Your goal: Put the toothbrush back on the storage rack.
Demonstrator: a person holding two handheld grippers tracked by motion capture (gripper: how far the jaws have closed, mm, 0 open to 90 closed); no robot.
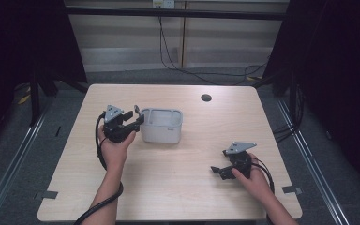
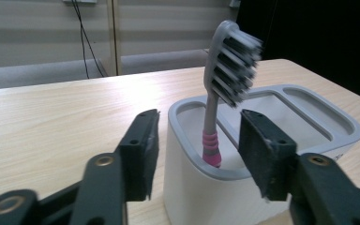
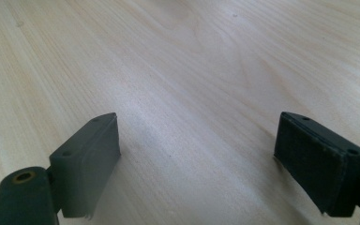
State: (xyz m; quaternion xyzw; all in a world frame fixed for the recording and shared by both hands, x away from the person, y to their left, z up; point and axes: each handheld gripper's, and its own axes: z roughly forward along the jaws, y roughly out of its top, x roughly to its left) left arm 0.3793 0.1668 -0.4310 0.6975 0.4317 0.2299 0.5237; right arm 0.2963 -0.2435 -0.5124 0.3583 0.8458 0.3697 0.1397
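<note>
A grey toothbrush (image 2: 210, 112) with pink bands and dark bristles stands upright, leaning slightly, in the end compartment of a white holder (image 2: 201, 197) with a grey rim. My left gripper (image 2: 197, 129) is open, its pads on either side of the brush handle and clear of it. From the high view, the left gripper (image 1: 136, 118) sits at the left end of the holder (image 1: 161, 127), where the toothbrush (image 1: 137, 109) sticks up. My right gripper (image 1: 219, 161) rests low over the table at the front right, open, with bare wood between its fingers (image 3: 86, 159).
The holder's other, wider compartments (image 2: 304, 112) look empty. A black round grommet (image 1: 206, 97) sits in the wooden table (image 1: 178, 187) near its far edge. Cables (image 1: 192, 70) run across the floor behind the table. Dark curtains flank both sides.
</note>
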